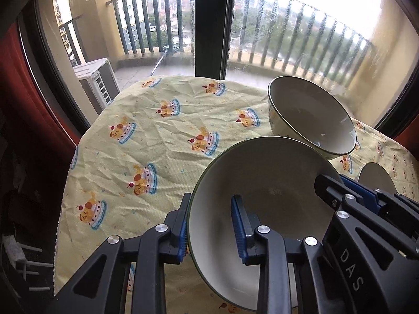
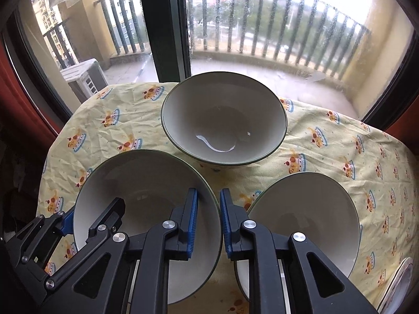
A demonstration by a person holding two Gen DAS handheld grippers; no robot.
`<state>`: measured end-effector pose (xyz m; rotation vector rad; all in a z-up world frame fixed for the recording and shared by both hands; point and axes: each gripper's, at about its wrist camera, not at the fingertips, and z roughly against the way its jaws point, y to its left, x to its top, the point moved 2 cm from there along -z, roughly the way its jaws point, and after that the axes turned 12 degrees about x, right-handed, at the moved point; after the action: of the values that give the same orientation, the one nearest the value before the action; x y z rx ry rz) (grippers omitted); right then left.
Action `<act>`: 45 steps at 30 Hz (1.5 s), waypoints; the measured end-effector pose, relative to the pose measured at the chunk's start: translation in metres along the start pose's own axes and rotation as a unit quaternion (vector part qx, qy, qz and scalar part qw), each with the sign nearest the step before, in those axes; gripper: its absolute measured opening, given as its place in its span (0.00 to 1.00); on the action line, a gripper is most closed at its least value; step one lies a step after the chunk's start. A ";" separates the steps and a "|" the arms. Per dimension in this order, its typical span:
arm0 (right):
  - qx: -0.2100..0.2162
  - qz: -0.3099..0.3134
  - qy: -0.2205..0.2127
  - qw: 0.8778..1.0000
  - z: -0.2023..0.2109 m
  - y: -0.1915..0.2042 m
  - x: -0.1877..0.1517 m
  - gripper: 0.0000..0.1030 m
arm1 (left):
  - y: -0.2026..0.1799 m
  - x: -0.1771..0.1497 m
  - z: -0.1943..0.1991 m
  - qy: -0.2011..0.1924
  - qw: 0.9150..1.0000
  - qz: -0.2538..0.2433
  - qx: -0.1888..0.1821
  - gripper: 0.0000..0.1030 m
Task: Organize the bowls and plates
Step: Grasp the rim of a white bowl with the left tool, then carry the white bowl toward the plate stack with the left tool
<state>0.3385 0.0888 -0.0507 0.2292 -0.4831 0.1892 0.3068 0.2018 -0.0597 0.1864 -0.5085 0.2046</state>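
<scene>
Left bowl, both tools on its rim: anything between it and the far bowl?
Nothing visible. Only bare tablecloth lies between the left bowl and the far bowl. The right bowl sits off to the side, close beside the right tool.

The near rim of the left bowl runs under the black gripper arms at the bottom of the right wrist view. A plate at the lower right is cut off by the frame's edge. In the left wrist view, a third bowl shows only its top behind the other gripper.
</scene>
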 end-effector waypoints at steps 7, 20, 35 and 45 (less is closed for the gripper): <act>0.004 0.005 0.006 1.000 0.010 0.008 -0.008 0.20 | 0.007 -0.011 0.011 0.010 1.000 0.006 -0.005 0.27; 0.025 -0.011 0.012 1.000 0.052 0.007 -0.051 0.20 | 0.003 -0.052 0.055 0.018 1.000 0.002 0.002 0.27; 0.010 -0.046 0.022 0.999 0.114 -0.065 -0.129 0.20 | -0.073 -0.122 0.108 0.021 0.998 -0.039 -0.032 0.27; -0.008 -0.080 0.014 0.997 0.156 -0.131 -0.169 0.20 | -0.140 -0.153 0.138 0.018 0.995 -0.082 -0.055 0.27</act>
<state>0.1539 -0.0987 -0.0197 0.2487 -0.4358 0.0327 0.1458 0.0126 -0.0350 0.1171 -0.4645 0.0191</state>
